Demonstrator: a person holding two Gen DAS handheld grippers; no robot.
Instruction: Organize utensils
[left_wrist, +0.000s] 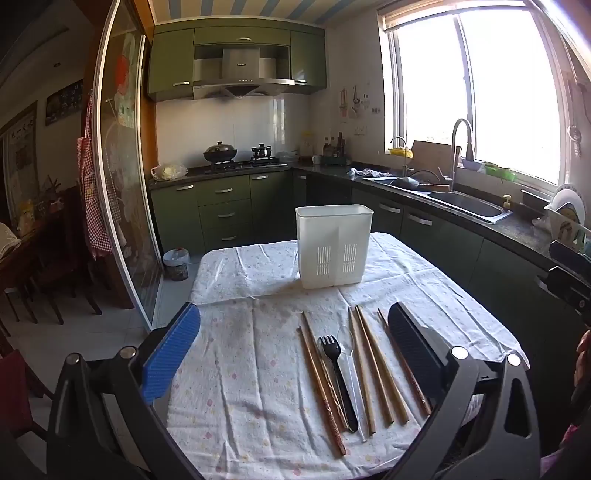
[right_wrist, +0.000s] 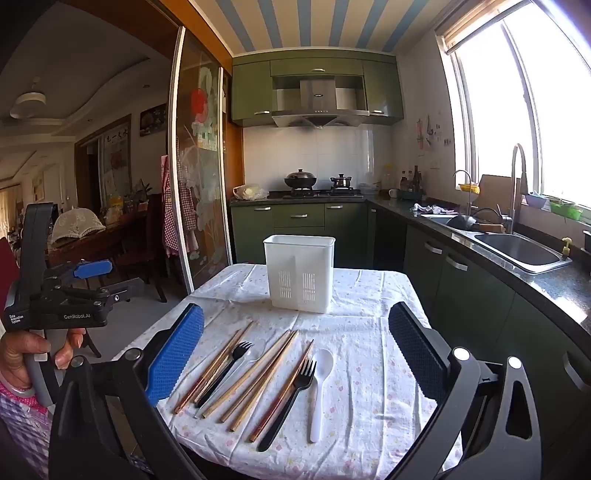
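A white two-compartment utensil holder (left_wrist: 334, 246) (right_wrist: 300, 273) stands empty at the far side of the cloth-covered table (left_wrist: 240, 369) (right_wrist: 369, 350). Several wooden chopsticks (left_wrist: 373, 369) (right_wrist: 258, 369), a black fork (left_wrist: 338, 373) (right_wrist: 225, 369), a clear plastic spoon (left_wrist: 347, 343) (right_wrist: 255, 354), a second black fork (right_wrist: 291, 395) and a white spoon (right_wrist: 319, 384) lie in a row on the near side. My left gripper (left_wrist: 295, 347) is open above the left utensils and holds nothing. My right gripper (right_wrist: 295, 350) is open above the row and holds nothing. The left gripper also shows in the right wrist view (right_wrist: 107, 284), held by a hand.
Green kitchen cabinets and a dark counter with a sink (left_wrist: 469, 203) (right_wrist: 517, 247) run along the right. A stove with pots (left_wrist: 236, 155) (right_wrist: 317, 184) is at the back. A glass sliding door (left_wrist: 125, 184) (right_wrist: 195, 166) is to the left.
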